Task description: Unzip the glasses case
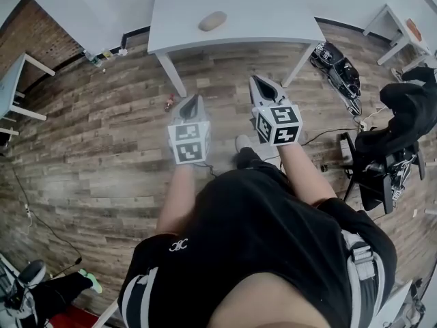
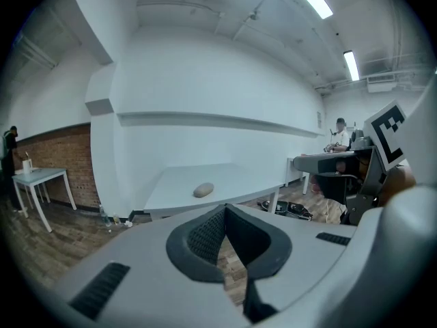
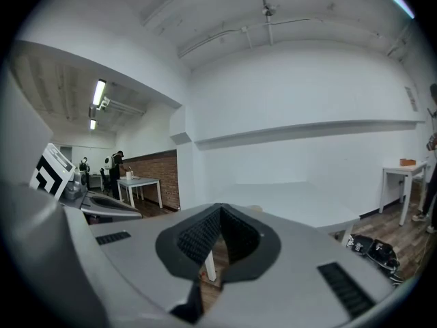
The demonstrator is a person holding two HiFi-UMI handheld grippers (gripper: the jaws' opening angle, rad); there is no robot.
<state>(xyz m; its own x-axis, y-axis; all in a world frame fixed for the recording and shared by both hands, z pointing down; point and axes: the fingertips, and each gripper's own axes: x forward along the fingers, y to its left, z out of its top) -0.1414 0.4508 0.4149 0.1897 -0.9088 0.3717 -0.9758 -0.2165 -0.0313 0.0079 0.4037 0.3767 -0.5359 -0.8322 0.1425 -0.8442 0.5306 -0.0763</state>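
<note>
A tan oval glasses case lies alone on the white table ahead of me; the left gripper view shows the case on the table top, well beyond the jaws. My left gripper is held over the wooden floor, short of the table's front edge, shut with nothing between its jaws. My right gripper is beside it, a little farther forward, near the table's front edge, also shut and empty. Neither gripper touches the case.
The table's legs stand on the wooden floor in front of me. A black bag lies on the floor at the right. A black office chair with dark cloth stands farther right. More white tables stand at the sides.
</note>
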